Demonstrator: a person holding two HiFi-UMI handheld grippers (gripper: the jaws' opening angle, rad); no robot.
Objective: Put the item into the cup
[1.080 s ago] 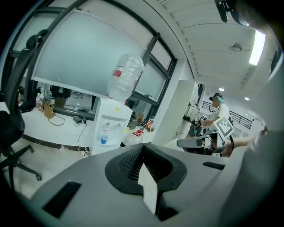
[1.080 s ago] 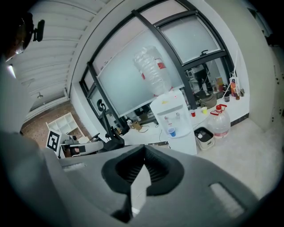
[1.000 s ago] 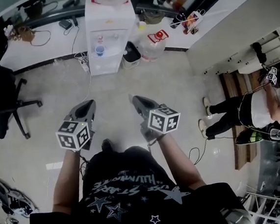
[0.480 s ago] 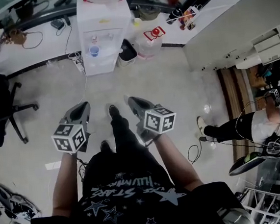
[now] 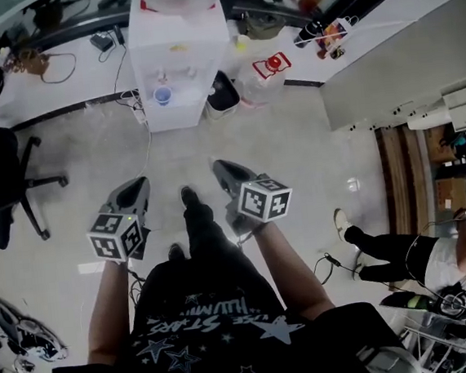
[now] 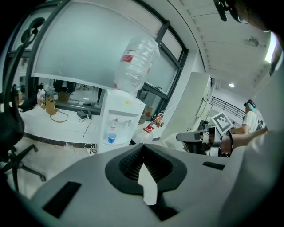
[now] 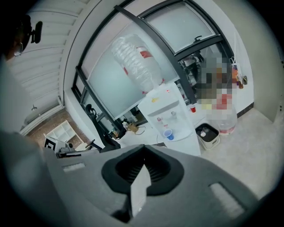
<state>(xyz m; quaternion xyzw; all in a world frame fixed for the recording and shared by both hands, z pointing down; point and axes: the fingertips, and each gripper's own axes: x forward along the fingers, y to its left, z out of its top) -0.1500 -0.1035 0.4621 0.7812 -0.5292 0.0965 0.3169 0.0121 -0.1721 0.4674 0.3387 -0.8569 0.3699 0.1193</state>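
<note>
A small blue cup (image 5: 163,95) stands in the niche of a white water dispenser (image 5: 179,55) across the floor; the cup also shows in the left gripper view (image 6: 112,137) and the right gripper view (image 7: 168,134). Held at waist height, my left gripper (image 5: 138,184) and right gripper (image 5: 221,168) both point toward the dispenser, well short of it. In each gripper's own view the left gripper (image 6: 143,156) and the right gripper (image 7: 143,166) have their jaws pressed together with nothing between them. No loose item is visible.
A large water bottle (image 5: 259,76) and a black bin (image 5: 222,92) sit right of the dispenser. An office chair (image 5: 2,171) stands at the left, a white counter (image 5: 402,67) at the right. Another person (image 5: 403,251) stands at the lower right. Cables run along the far wall.
My leg has stepped forward between the grippers and the dispenser has drawn slightly closer. The other person has slid lower and to the right in view. Both grippers stay shut.
</note>
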